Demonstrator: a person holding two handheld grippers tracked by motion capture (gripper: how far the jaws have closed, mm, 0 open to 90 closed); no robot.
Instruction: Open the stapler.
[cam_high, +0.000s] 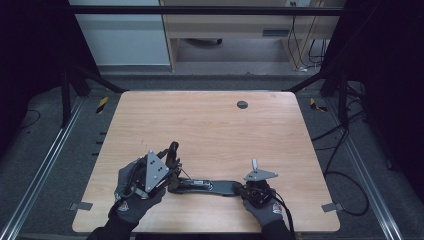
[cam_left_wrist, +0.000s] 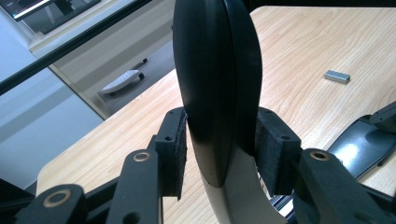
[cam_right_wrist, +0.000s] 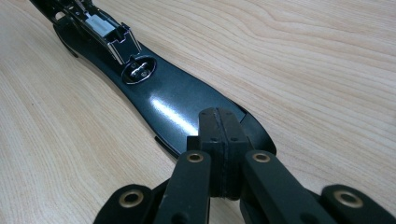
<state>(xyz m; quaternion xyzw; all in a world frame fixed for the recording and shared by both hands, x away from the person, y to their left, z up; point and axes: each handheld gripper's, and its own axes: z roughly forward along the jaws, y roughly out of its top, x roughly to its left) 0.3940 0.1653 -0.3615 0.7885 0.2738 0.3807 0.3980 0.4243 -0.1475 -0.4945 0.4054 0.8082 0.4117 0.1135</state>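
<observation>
A: We see the black hinged device (cam_high: 207, 185) lying flat on the surface (cam_high: 210, 125), long axis running between the tools. Left tool (cam_high: 172, 159) clamps its raised black flap (cam_left_wrist: 217, 88).

B: Right tool (cam_right_wrist: 219, 140) is clenched empty, pressing the far tip. We judge it stiff, glossy, slippery; grip edges.

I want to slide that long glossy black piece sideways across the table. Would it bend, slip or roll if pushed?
The long black piece lies flat on the wooden table, so it should slide, not roll. Its glossy surface reflects light, so it is probably hard and slippery to pads. It looks moulded and stiff, with metal fittings. The right tool presses down on its end, which would likely resist a push.
</observation>
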